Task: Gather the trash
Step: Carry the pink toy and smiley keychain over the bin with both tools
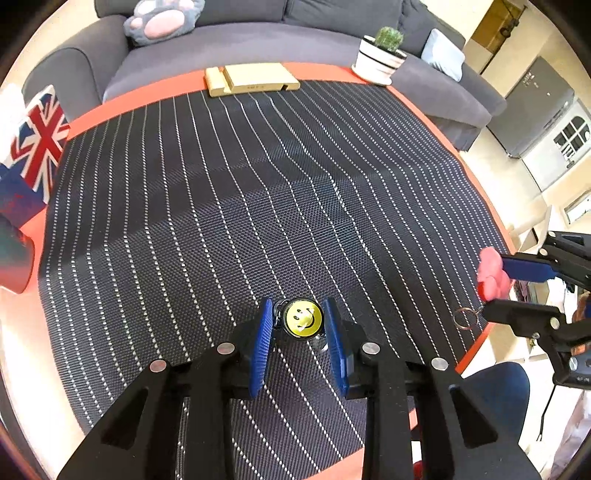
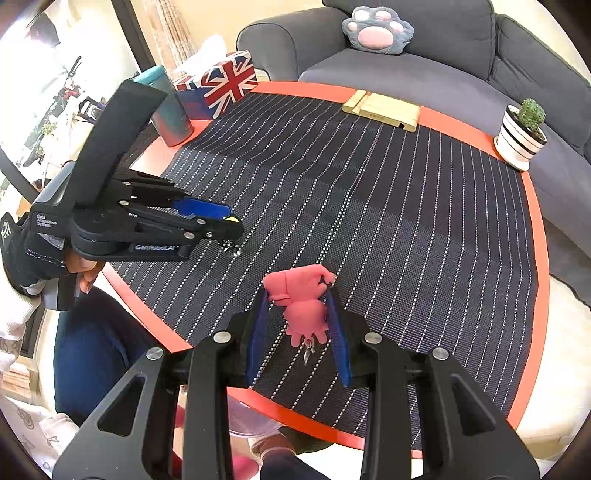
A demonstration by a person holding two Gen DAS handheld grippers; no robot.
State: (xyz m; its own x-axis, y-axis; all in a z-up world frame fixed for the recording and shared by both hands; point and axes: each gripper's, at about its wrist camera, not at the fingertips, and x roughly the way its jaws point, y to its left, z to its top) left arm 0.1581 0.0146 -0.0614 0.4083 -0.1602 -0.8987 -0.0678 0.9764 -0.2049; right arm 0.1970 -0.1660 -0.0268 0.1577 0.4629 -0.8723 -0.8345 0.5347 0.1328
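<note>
Left gripper [image 1: 299, 321], black frame with blue ribbed pads, is clamped on a small round yellow smiley-face badge with a black rim [image 1: 302, 316]; both pads press its sides, badge held over the near part of the dark woven placemat with white dotted stripes [image 1: 258, 192]. From the right wrist view the same gripper comes in from the left, only a sliver of yellow visible at its tip, and something small and metallic hangs under it, too small to make out. A gloved hand [image 2: 33, 243] grips its handle.

Right gripper [image 2: 297, 306] is narrowed around a pink rubbery figure-shaped keychain [image 2: 304, 302], pads on either side of it, a metal key ring [image 2: 308, 350] dangling below. In the left wrist view this figure sits at the right edge, ring hanging near the table rim.

Placemat covers a round orange table [image 2: 532, 206]. At the far rim: a pale wooden phone stand [image 1: 251, 79], a small green cactus in a white black-striped pot [image 1: 380, 55]. At the left: a Union Jack tissue box [image 2: 221, 83] and a teal cup [image 2: 170, 110] just beside it. Behind the table is a grey fabric sofa [image 1: 258, 40] with a grey and pink paw-shaped cushion [image 2: 376, 29].
</note>
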